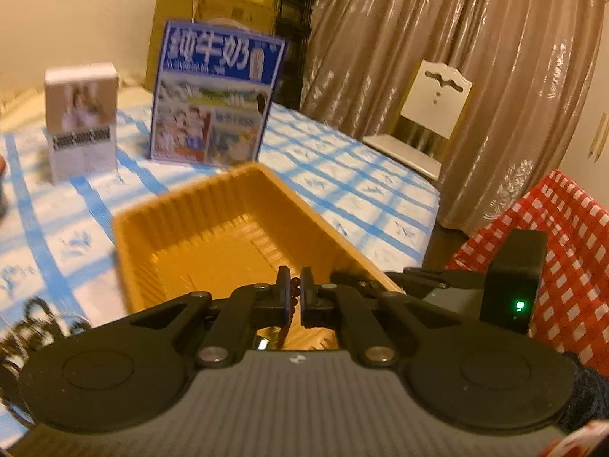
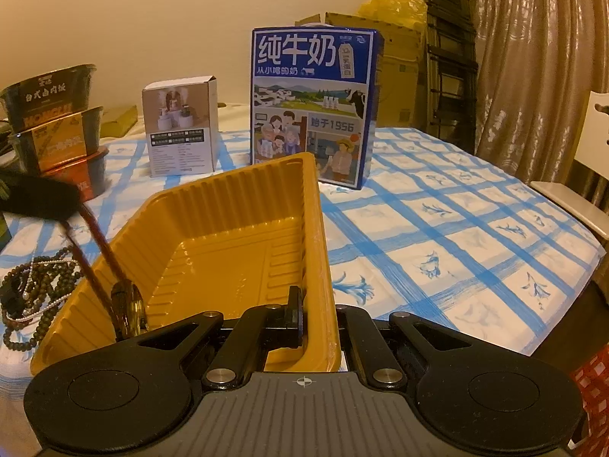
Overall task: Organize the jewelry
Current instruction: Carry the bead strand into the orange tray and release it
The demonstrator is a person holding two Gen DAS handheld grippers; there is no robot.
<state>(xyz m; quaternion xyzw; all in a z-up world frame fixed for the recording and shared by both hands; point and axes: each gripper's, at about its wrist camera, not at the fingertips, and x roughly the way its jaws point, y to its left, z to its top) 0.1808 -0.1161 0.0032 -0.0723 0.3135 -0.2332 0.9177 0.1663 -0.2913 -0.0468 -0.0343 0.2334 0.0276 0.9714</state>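
surface: blue-and-white checked cloth (image 2: 437, 228) spread over a table, with a beige wall and brown curtain (image 1: 437, 57) behind
tray: yellow ribbed plastic tray (image 2: 213, 236) lying on the cloth, its floor bare as far as it shows
left gripper (image 1: 293, 285): poised over the near end of the tray, jaws pinched on a string of dark red-brown beads (image 1: 294, 297)
beaded string: hangs from the pinch as a double strand (image 2: 95, 243), ending in an amber-coloured pendant (image 2: 129, 304) that dangles just inside the tray's left wall
right gripper (image 2: 318, 323): jaws pressed together on the tray's near right wall, one finger (image 2: 295, 312) inside the tray, the other hidden outside it
remaining jewelry: tangle of dark bead strands and a pale pearl-like chain (image 2: 34, 297) on the cloth, just left of the tray
milk carton: tall blue box (image 2: 312, 103) standing upright just behind the tray
small box: white carton (image 2: 180, 125) left of the milk carton
bowls: stacked instant-food bowls (image 2: 53, 122) at the far left
chair: white chair (image 1: 430, 114) beyond the table's far edge
red check fabric (image 1: 563, 236): at the right edge of the left wrist view
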